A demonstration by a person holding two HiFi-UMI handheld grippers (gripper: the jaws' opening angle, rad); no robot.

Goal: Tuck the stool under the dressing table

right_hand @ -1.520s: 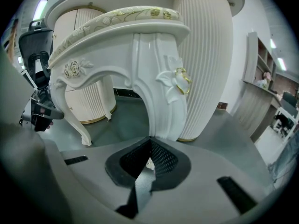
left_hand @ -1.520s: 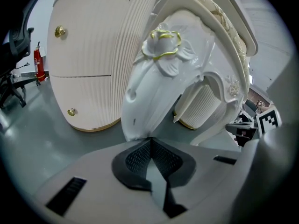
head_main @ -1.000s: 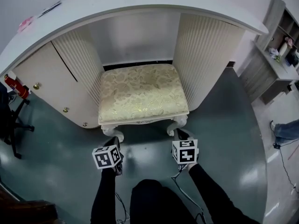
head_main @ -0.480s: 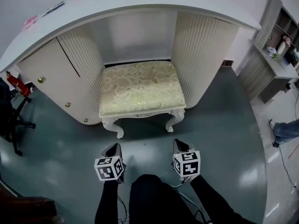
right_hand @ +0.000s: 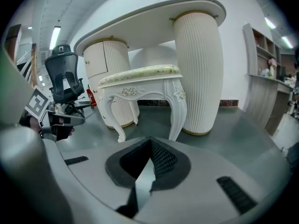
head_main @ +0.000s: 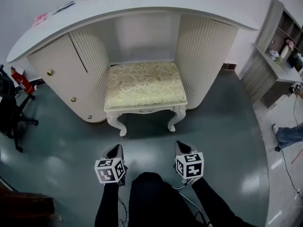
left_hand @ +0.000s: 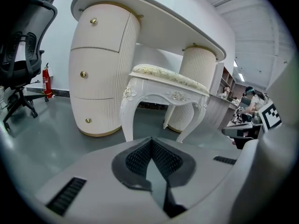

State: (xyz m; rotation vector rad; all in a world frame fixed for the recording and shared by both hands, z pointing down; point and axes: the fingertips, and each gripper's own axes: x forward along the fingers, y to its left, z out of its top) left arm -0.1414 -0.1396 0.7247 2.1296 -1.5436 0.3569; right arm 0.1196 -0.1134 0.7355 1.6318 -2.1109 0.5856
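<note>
Cream stool [head_main: 144, 86] with gold-floral cushion stood partly under the dressing table [head_main: 142, 4] at 12 o'clock, on glossy grey floor [head_main: 227, 126]; left hand-held gripper [head_main: 115, 151] and right hand-held gripper [head_main: 181, 148] were pressed together, empty.

**Cloth, gloss and ribbing**

The stool seat [head_main: 144, 85] is cream cloth with a faint gold sheen; its carved legs [head_main: 113, 122] look glossy white. The bench [head_main: 189, 4] top is smooth and matt white, its pillars [head_main: 203, 56] ribbed. The grey-green floor [head_main: 227, 136] is polished, mirroring lights

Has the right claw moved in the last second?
Yes: the right claw has drawn back from the stool, whose front leg it was near, leaving floor between.
</note>
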